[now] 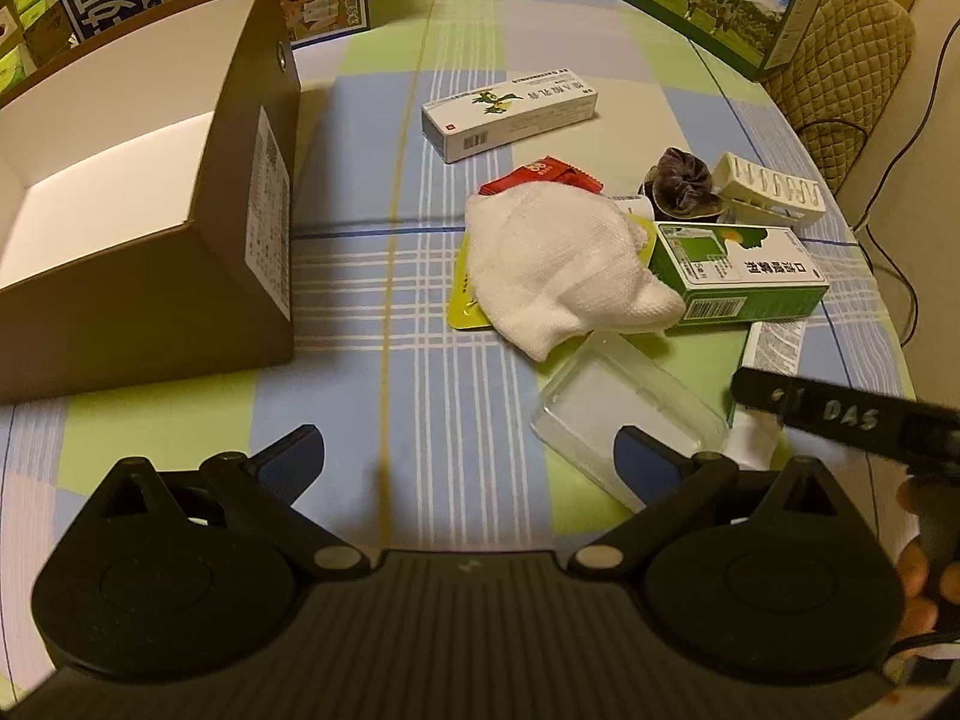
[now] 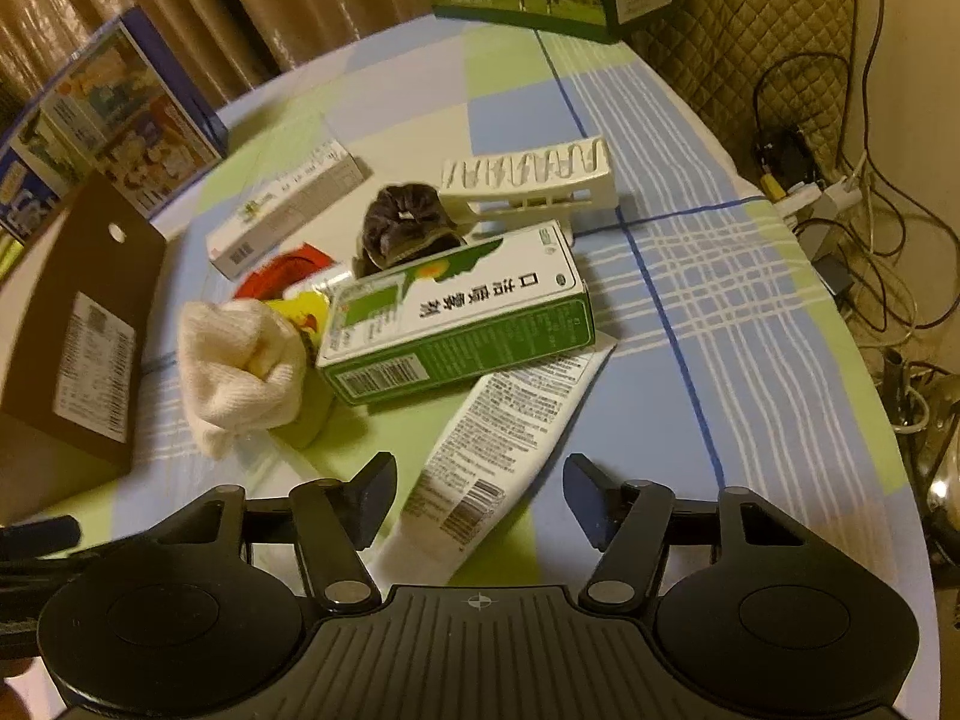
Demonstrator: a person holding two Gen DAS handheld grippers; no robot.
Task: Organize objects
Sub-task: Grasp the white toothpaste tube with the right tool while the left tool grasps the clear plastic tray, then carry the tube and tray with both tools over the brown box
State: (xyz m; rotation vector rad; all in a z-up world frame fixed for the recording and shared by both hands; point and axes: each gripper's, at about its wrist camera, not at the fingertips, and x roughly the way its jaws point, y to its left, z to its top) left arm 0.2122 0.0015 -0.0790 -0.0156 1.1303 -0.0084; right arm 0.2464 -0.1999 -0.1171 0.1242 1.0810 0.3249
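Although nothing is held at this moment, the left wrist view shows the left gripper (image 1: 468, 462) spread wide over the checked tablecloth (image 1: 372, 312), with the brown box (image 1: 240, 276) open and white-lined to its left and the clutter to its right; a white knitted cloth (image 1: 558, 264) lies limp over a yellow packet (image 1: 465, 303), soft and light by judgement, best pinched at a bunched fold; the clear plastic tray (image 1: 624, 414), just beside the right-hand finger, looks thin, slippery and hard to outline against the cloth; the long white carton (image 1: 510, 117) lies apart and should take a grip across its narrow sides; the box's far interior is cut off by the frame, and a hand at the right edge is only partly seen. In the right wrist view the right gripper (image 2: 480, 498) is likewise open and empty, its fingers straddling the near end of a white tube (image 2: 504, 438); the tube is judged squashy and light, safest taken across its flat body; its far end runs under the green carton (image 2: 456, 324), stiff but crushable; a dark scrunchie (image 2: 408, 222) and a white ribbed rack (image 2: 528, 177) lie behind, their bases hidden.
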